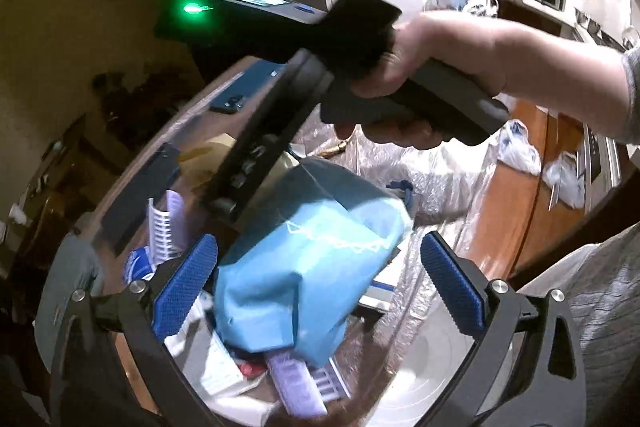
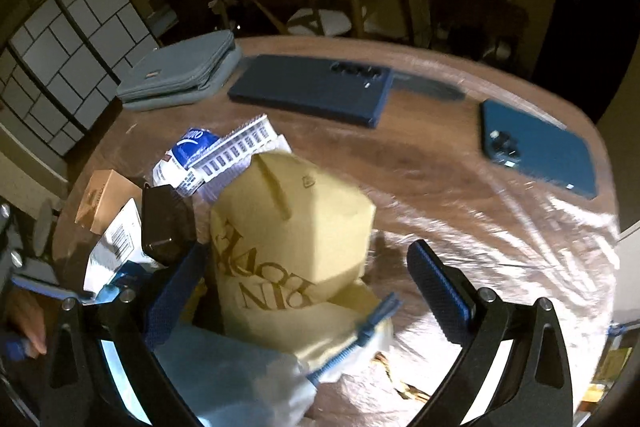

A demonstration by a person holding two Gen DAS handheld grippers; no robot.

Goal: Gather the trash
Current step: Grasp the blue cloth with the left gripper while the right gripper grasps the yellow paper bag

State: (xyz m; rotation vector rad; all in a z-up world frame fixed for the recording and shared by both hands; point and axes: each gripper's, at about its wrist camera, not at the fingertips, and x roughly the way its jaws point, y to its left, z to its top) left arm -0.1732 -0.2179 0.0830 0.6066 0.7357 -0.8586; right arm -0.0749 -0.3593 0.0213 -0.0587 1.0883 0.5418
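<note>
Early stage: both grippers, left gripper and right gripper, have fingers apart and empty over the near trash pile, blue bag and yellow paper bag uncollected on the table, plus wrappers left.

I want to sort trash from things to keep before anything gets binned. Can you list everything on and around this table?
Table: one, brown wood, under clear plastic film.
Yellow paper bag: one, gold lettering, between the right gripper's fingers.
Light blue bag: one, between the left gripper's fingers.
Phones: two, dark blue, face down at the far edge and far right.
Zip case: one, grey-blue, far left.
Small box: one, brown cardboard, left edge.
Blue-white wrapper: one, in the pile.
Left gripper: open.
Right gripper: open.
Hand: holding the right gripper's handle.
</note>
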